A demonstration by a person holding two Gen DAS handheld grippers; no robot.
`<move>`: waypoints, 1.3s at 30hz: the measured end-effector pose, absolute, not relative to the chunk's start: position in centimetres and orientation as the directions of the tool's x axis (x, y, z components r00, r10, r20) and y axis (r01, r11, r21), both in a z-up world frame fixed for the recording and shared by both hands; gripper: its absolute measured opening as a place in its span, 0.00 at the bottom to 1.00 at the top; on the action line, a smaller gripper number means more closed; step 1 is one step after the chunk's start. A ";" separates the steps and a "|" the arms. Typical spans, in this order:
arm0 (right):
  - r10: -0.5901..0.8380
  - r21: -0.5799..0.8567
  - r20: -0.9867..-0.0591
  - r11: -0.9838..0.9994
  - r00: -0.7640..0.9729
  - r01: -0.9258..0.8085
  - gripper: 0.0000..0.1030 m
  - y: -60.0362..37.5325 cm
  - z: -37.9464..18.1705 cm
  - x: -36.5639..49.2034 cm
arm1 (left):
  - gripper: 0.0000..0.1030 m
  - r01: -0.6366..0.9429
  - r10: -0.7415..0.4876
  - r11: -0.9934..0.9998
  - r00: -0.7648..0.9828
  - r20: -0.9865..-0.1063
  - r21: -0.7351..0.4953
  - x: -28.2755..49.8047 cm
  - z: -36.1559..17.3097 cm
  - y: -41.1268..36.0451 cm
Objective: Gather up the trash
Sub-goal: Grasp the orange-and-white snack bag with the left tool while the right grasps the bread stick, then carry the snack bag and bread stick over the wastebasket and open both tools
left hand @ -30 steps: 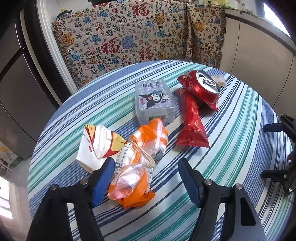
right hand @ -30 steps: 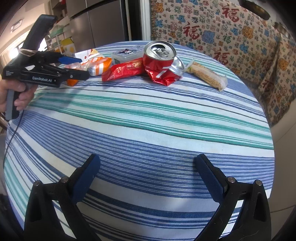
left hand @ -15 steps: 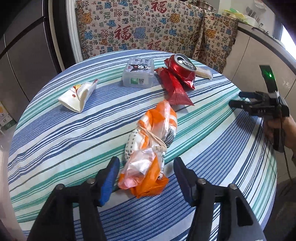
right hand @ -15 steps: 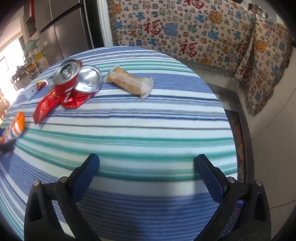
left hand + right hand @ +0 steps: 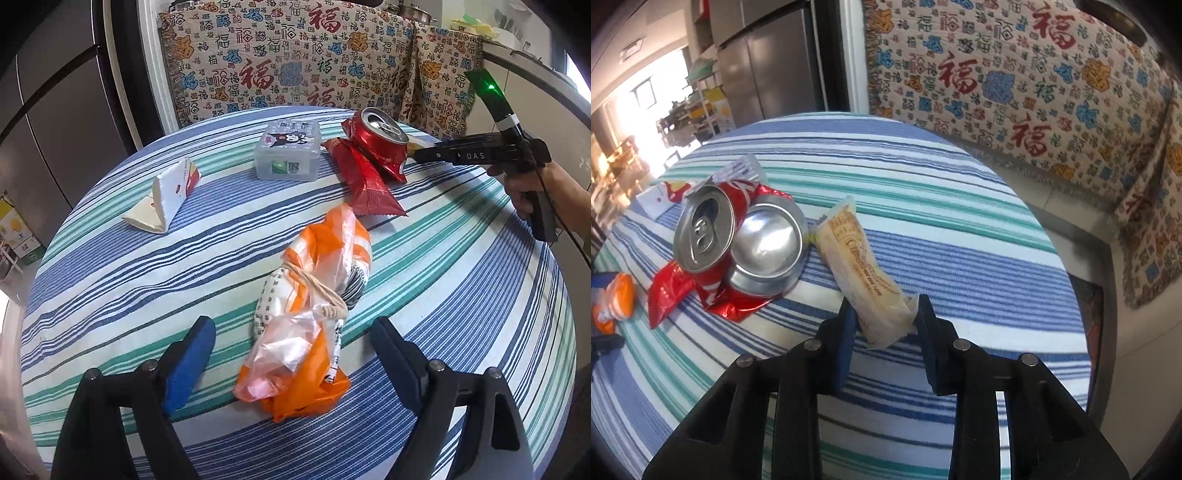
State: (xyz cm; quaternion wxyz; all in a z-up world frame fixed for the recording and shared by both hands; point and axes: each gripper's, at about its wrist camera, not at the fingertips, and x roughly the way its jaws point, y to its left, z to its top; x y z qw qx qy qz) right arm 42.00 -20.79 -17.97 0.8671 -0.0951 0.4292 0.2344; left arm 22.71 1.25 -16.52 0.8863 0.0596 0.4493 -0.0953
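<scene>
A knotted orange and clear plastic bag point(image 5: 314, 310) lies on the striped table between the fingers of my open left gripper point(image 5: 291, 354), which does not touch it. My right gripper point(image 5: 884, 321) is shut on the near end of a beige snack wrapper point(image 5: 864, 266); it also shows in the left wrist view point(image 5: 417, 153). A crushed red can point(image 5: 738, 243) lies just left of the wrapper, also seen from the left wrist point(image 5: 376, 144). A red snack packet point(image 5: 365, 181) lies beside the can. A white folded wrapper point(image 5: 166, 195) lies at the left.
A clear plastic box with a cartoon lid point(image 5: 290, 151) stands beyond the bag. The round table point(image 5: 461, 295) has a blue, green and white striped cloth. A patterned cloth-covered sofa point(image 5: 1034, 92) stands behind it. A steel fridge point(image 5: 48, 122) is at the left.
My right gripper moved forward to the beige wrapper and shut on its end. My left gripper drew back slightly, with the orange bag still between its open fingers.
</scene>
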 end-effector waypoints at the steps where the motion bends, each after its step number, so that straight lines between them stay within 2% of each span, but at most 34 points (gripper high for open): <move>1: 0.305 0.037 -0.792 0.889 0.529 -0.457 0.30 -21.1 -18.0 41.4 | 0.86 0.214 -0.111 0.977 0.579 -0.808 0.020 22.7 -16.5 1.2; 5: 0.208 0.044 -0.815 0.953 0.541 -0.301 0.31 -22.8 -17.9 37.4 | 0.86 0.156 -0.073 0.988 0.586 -0.807 0.024 22.5 -16.5 1.0; 7: 0.178 0.023 -0.823 0.959 0.540 -0.282 0.31 -22.5 -17.7 34.1 | 0.86 0.123 -0.051 0.992 0.590 -0.806 0.026 22.3 -16.6 0.8; 10: 0.206 0.034 -0.823 0.948 0.530 -0.316 0.33 -21.0 -17.5 29.9 | 0.87 0.104 -0.040 0.994 0.591 -0.806 0.027 22.2 -16.6 0.7; 12: 0.271 0.103 -0.821 0.936 0.502 -0.338 0.36 -20.1 -17.3 27.7 | 0.87 0.101 -0.039 0.995 0.591 -0.806 0.026 22.2 -16.6 0.7; 13: 0.309 0.144 -0.815 0.927 0.490 -0.345 0.52 -19.8 -17.4 27.2 | 0.87 0.102 -0.040 0.994 0.591 -0.806 0.025 22.2 -16.6 0.7; 15: 0.376 0.207 -0.801 0.904 0.466 -0.373 0.77 -19.3 -17.5 26.2 | 0.88 0.105 -0.045 0.994 0.589 -0.807 0.021 22.2 -16.7 0.7; 21: 0.343 0.128 -0.816 0.892 0.466 -0.433 0.78 -18.8 -17.3 26.9 | 0.88 0.143 -0.067 0.990 0.574 -0.816 0.019 22.2 -16.6 0.8; 23: 0.348 0.139 -0.819 0.892 0.457 -0.430 0.76 -19.1 -17.0 27.5 | 0.88 0.171 -0.092 0.985 0.549 -0.831 0.004 22.4 -16.3 1.1; 26: 0.363 0.131 -0.813 0.875 0.454 -0.465 0.75 -18.6 -15.9 28.0 | 0.88 0.211 -0.118 0.977 0.579 -0.807 0.008 22.0 -14.7 1.3; 29: 0.354 0.106 -0.816 0.868 0.457 -0.484 0.71 -17.7 -15.1 28.3 | 0.88 0.265 -0.140 0.964 0.580 -0.802 0.023 22.2 -13.4 0.5; 35: 0.340 0.115 -0.832 0.879 0.439 -0.463 0.56 -17.3 -15.6 29.4 | 0.88 0.329 -0.090 0.939 0.527 -0.845 0.105 23.7 -15.0 -1.1; 38: 0.327 0.106 -0.841 0.881 0.431 -0.462 0.33 -17.0 -16.0 29.5 | 0.84 0.327 -0.115 0.942 0.524 -0.844 0.075 23.8 -15.1 -0.6; 39: 0.320 0.099 -0.847 0.880 0.425 -0.465 0.14 -16.9 -16.2 29.4 | 0.73 0.332 -0.120 0.941 0.519 -0.846 0.070 23.8 -15.1 -0.6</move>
